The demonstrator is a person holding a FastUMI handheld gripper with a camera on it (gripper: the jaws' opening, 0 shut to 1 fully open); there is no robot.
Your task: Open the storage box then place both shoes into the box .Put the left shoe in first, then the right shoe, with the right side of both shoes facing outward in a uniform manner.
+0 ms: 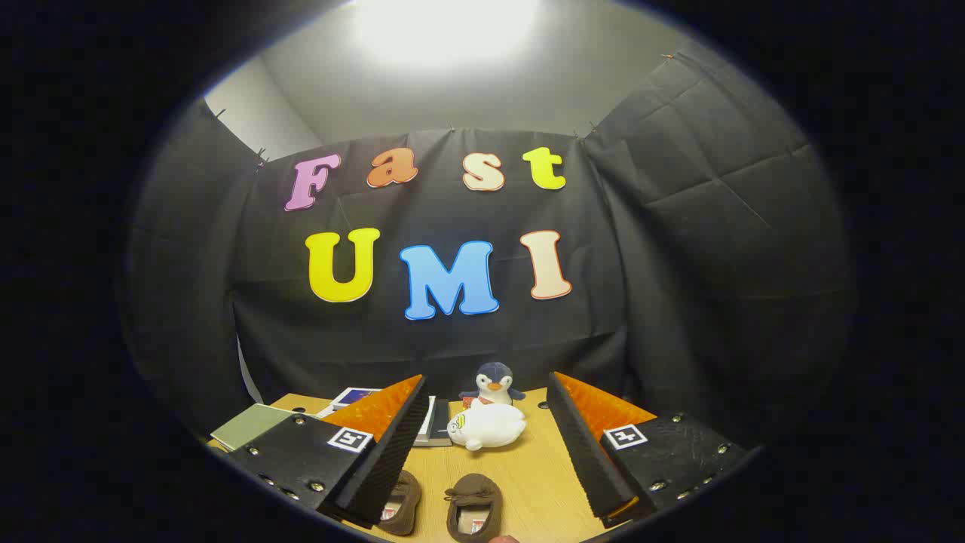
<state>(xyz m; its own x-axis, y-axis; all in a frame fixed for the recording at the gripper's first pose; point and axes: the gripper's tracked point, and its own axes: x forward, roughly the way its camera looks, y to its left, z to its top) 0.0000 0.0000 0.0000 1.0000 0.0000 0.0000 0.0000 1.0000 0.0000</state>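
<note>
**Tongs Held Open Over Two Brown Shoes**

The tongs (486, 452) stand wide apart above a wooden surface (528, 475), gripping nothing. Low in the frame, two brown shoes (473, 507) lie side by side between the fingers. Beyond them rest a white plush seal (486, 428) and a penguin toy (494, 383), with books (256, 424) at lower left.

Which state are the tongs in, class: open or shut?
Open. The tongs stand wide apart above the table, holding nothing; the two brown shoes lie between them.
</note>
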